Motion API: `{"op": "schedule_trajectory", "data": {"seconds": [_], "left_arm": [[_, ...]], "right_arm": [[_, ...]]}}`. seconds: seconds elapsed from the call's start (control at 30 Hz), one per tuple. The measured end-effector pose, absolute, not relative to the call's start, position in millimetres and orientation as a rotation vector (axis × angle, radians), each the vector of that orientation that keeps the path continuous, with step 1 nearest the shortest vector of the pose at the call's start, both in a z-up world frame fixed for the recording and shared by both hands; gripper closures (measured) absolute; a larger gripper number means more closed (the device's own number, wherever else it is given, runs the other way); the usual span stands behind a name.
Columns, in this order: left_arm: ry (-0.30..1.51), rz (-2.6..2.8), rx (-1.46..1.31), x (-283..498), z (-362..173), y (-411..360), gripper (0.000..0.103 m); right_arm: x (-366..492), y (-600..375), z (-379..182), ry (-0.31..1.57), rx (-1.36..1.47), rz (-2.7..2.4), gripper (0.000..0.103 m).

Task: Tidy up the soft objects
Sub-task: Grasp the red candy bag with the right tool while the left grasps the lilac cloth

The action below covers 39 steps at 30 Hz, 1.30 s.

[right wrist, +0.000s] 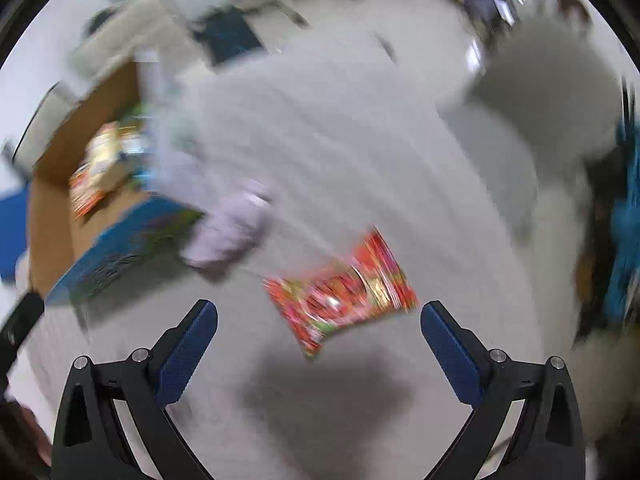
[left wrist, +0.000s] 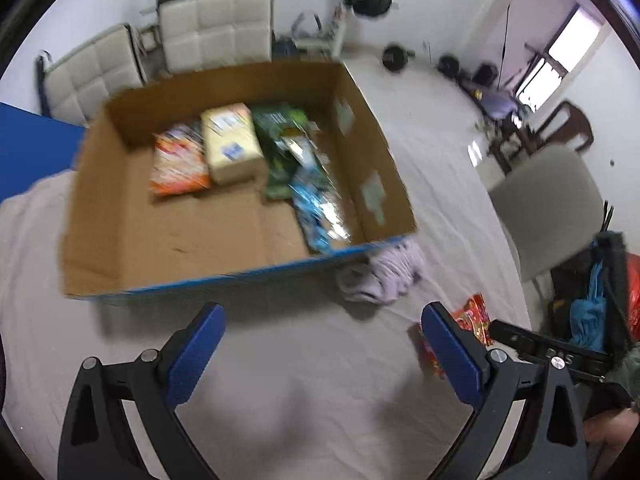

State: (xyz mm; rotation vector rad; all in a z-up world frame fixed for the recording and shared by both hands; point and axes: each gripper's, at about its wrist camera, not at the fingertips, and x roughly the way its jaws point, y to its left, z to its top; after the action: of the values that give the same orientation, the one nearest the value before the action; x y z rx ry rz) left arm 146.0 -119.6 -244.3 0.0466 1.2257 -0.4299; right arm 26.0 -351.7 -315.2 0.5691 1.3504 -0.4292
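An open cardboard box (left wrist: 120,216) sits on a pale cloth-covered table and holds several soft packets: an orange one (left wrist: 176,164), a yellow one (left wrist: 230,142), a green one (left wrist: 282,140) and a blue one (left wrist: 320,208). A lilac crumpled cloth (left wrist: 384,276) lies by the box's near right corner. A red snack packet (right wrist: 340,292) lies flat on the cloth. My left gripper (left wrist: 320,316) is open and empty, in front of the box. My right gripper (right wrist: 318,312) is open and empty, just short of the red packet. The right wrist view is blurred.
Two cream padded chairs (left wrist: 216,24) stand behind the table. A grey chair back (left wrist: 548,208) is at the right. The box (right wrist: 60,168) and lilac cloth (right wrist: 228,224) also show left in the right wrist view. Weights lie on the far floor.
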Motion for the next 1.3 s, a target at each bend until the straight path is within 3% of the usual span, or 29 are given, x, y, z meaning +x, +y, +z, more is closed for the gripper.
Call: {"op": "schedule_trajectory", "data": {"seconds": [0.1, 0.27, 0.37, 0.5, 0.83, 0.93, 0.97, 1.07, 1.3], "left_arm": [[1.284, -0.449, 0.040, 154.1, -264.8, -147.4, 0.004], [1.245, -0.471, 0.263, 158.2, -281.1, -184.3, 0.005], [1.271, -0.511, 0.291, 162.2, -291.2, -192.7, 0.005], [1.335, -0.520, 0.345, 162.5, -307.3, -208.5, 0.005], [1.507, -0.477, 0.275, 174.5, -356.9, -238.9, 0.006], [1.539, -0.477, 0.259, 178.0, -369.7, -241.3, 0.049], [1.547, -0.480, 0.256, 177.1, -373.1, -239.7, 0.053], [1.533, -0.505, 0.259, 171.0, -372.2, -231.5, 0.059], [1.516, -0.500, 0.218, 147.2, -358.4, -181.4, 0.060]], "right_arm": [[14.1, -381.9, -363.3, 1.423, 0.830, -0.471, 0.008], [7.8, -397.4, -420.9, 1.446, 1.121, -0.516, 0.012], [16.2, -391.9, -436.5, 1.477, 1.084, -0.537, 0.033], [20.3, -382.1, -434.3, 1.488, 0.984, -0.500, 0.044], [-1.8, -377.0, -424.7, 1.514, 0.841, -0.458, 0.045], [-2.6, -371.8, -425.1, 1.521, 0.817, -0.456, 0.045], [-4.3, -369.9, -425.1, 1.525, 0.810, -0.453, 0.045], [-2.3, -367.9, -422.5, 1.542, 0.787, -0.435, 0.047], [-6.2, -361.4, -418.6, 1.579, 0.714, -0.384, 0.050]]}}
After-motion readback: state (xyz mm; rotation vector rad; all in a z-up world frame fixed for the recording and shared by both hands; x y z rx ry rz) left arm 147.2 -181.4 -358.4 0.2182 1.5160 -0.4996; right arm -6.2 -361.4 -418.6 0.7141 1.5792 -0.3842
